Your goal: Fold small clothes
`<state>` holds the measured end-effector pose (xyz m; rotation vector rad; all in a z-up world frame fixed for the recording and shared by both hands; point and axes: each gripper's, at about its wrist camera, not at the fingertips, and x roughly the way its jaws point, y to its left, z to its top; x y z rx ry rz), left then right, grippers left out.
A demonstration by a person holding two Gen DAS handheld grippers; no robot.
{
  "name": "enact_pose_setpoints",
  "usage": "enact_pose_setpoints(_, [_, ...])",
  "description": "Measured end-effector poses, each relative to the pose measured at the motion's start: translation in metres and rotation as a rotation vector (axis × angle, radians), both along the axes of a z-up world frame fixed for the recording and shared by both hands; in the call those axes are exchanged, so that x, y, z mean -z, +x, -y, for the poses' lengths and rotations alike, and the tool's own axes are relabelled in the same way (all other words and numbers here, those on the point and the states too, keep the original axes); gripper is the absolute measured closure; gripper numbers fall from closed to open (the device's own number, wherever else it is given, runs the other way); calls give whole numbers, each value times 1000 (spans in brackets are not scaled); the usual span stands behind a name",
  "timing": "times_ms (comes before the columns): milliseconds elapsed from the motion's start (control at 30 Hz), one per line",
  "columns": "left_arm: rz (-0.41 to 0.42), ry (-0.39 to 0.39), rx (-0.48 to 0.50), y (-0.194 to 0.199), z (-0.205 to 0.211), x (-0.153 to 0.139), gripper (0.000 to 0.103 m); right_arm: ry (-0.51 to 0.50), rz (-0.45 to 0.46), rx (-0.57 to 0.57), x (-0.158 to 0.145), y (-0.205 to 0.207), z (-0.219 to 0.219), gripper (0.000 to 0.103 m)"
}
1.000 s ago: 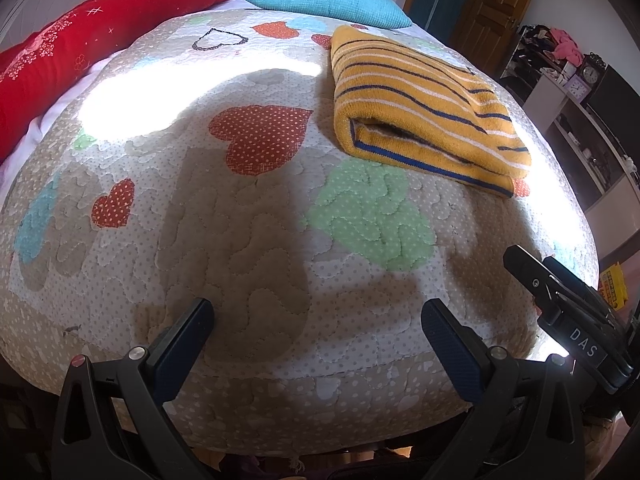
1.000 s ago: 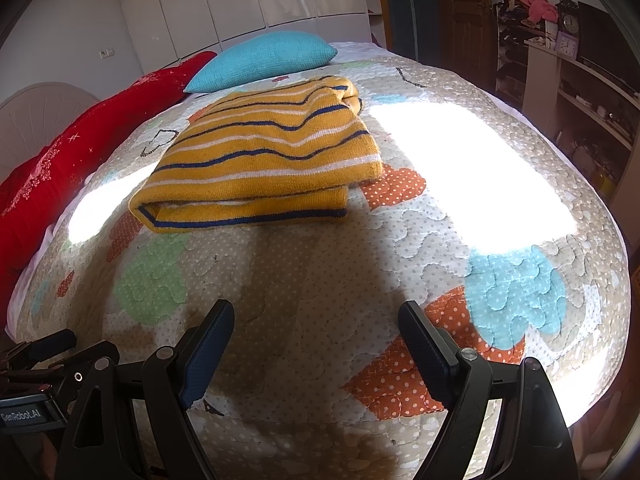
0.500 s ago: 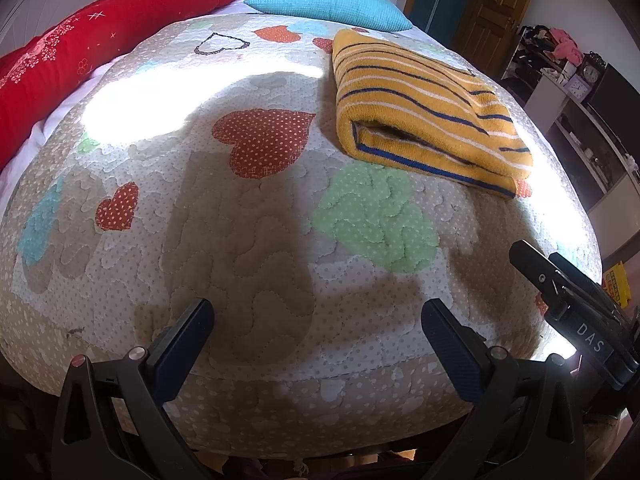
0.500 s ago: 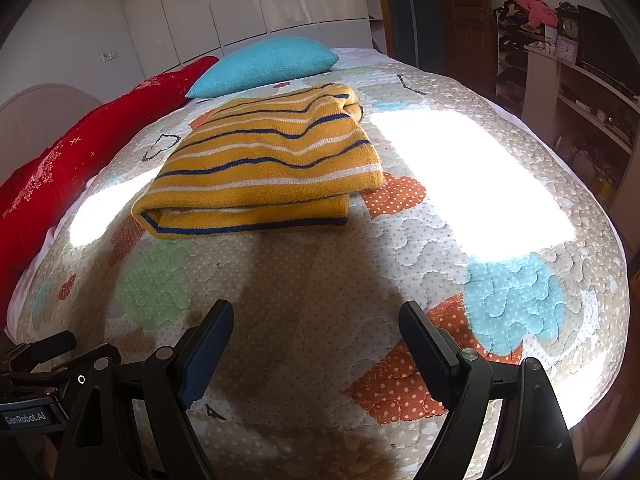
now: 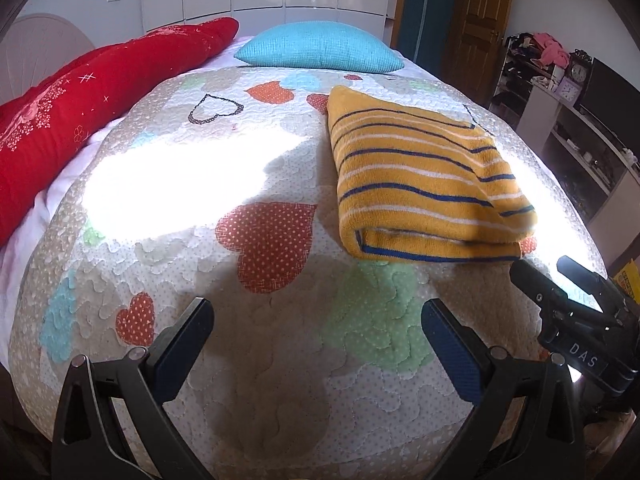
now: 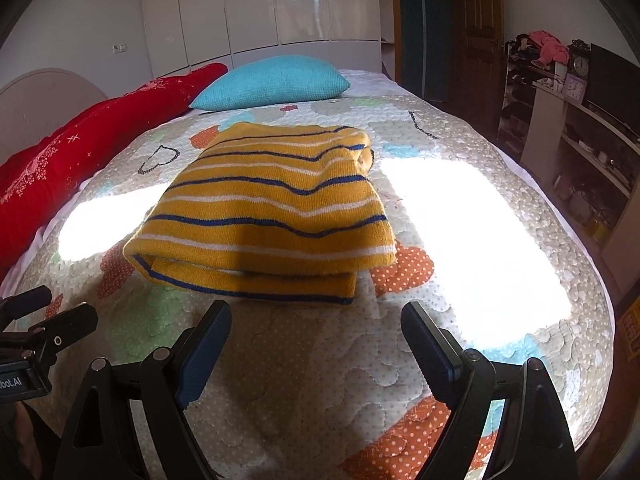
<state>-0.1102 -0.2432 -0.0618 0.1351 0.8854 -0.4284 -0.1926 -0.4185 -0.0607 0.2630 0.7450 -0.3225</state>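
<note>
- The left gripper (image 5: 316,320) is held with fingers spread wide, nothing between them, above the quilt (image 5: 280,360).
- The right gripper (image 6: 316,322) is likewise spread and empty, just short of the sweater (image 6: 272,216).
- The sweater, yellow with blue and white stripes, is seen folded flat on the quilt, ahead of the right gripper and to the right of the left one.
- A blue pillow (image 6: 272,80) and a red pillow (image 5: 92,104) are seen at the bed's far end.

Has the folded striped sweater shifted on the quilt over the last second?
No. The striped sweater keeps its place beside the orange heart patch and near the teal pillow; only the cameras tilted.
</note>
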Motion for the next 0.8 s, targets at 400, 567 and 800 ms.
enact_pose_setpoints(400, [-21,85,79,-9,39,14,0,-21,4,56,7,-7,20,13])
enact_pose_setpoints(567, [5,134,109,-13,56,14,0,0,7,100,13,-18,37,13])
enact_pose_setpoints(800, [52,222,119,-22,77,15,0,35,22,148,18,-31,60,13])
